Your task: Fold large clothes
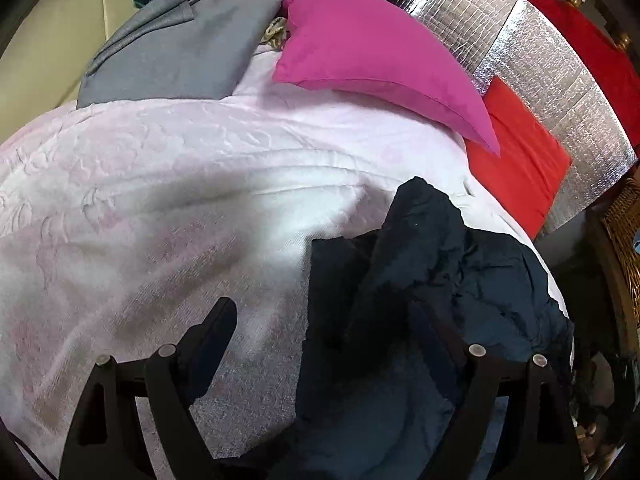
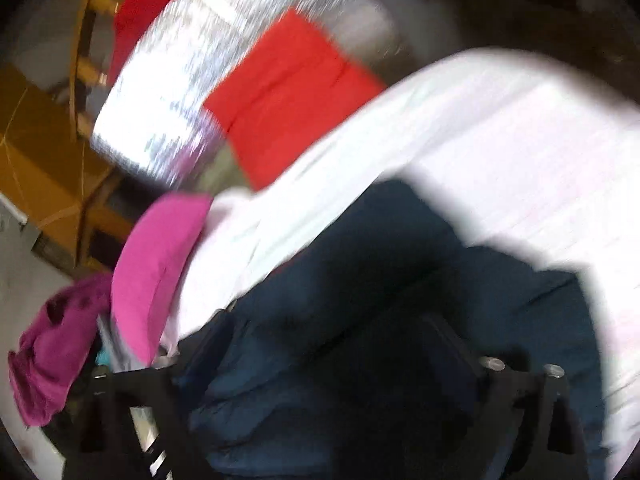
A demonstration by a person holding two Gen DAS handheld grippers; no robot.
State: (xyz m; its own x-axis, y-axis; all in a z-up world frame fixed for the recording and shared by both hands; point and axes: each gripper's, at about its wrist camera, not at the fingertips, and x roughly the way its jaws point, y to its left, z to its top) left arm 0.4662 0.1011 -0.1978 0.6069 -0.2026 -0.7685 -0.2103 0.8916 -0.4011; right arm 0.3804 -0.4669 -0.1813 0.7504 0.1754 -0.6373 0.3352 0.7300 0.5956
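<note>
A crumpled dark navy garment lies on a pale pink textured blanket covering the bed. In the left wrist view my left gripper is open just above it; the left finger is over the blanket and the right finger is over the navy cloth. The right wrist view is blurred. There the navy garment fills the space between the fingers of my right gripper, which stand wide apart with cloth over and between them.
A magenta pillow and a folded grey garment lie at the far end of the bed. A red cloth lies against a silver foil panel. A wicker chair stands at right. A purple garment sits beside the pillow.
</note>
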